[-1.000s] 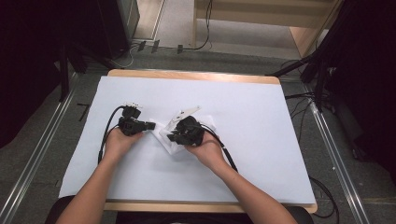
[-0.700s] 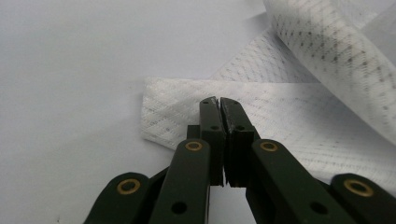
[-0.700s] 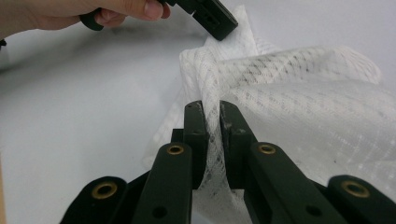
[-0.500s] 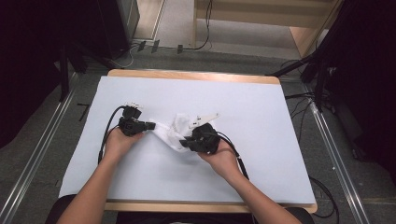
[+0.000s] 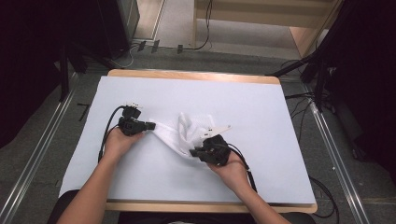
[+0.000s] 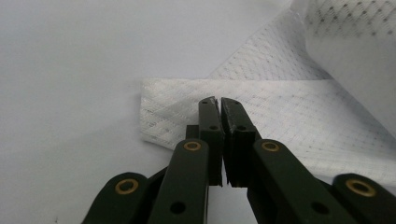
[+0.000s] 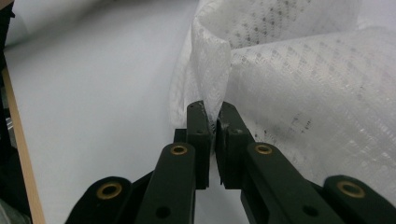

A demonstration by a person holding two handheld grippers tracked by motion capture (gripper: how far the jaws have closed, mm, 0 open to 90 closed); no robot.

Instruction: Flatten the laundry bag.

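A white mesh cloth (image 5: 180,135) lies rumpled on the white table cover, drawn out between my two grippers. My left gripper (image 5: 150,125) is at the cloth's left end with its jaws shut. In the left gripper view the left gripper (image 6: 219,101) has its closed tips on a flat band of the cloth (image 6: 289,121). My right gripper (image 5: 195,152) is at the cloth's lower right. In the right gripper view the right gripper (image 7: 211,109) pinches an upright fold of the cloth (image 7: 303,84). A narrow strap (image 5: 220,128) of the cloth sticks out to the right.
The white table cover (image 5: 196,93) spreads over a wooden table whose far edge (image 5: 187,75) shows. A black cable (image 5: 106,135) loops from the left gripper. Metal rails (image 5: 42,154) run along both sides of the table, with cables on the floor beyond.
My right gripper has moved right and toward the near edge with the cloth in it, stretching the cloth out from a bunched heap. The left gripper has stayed put.
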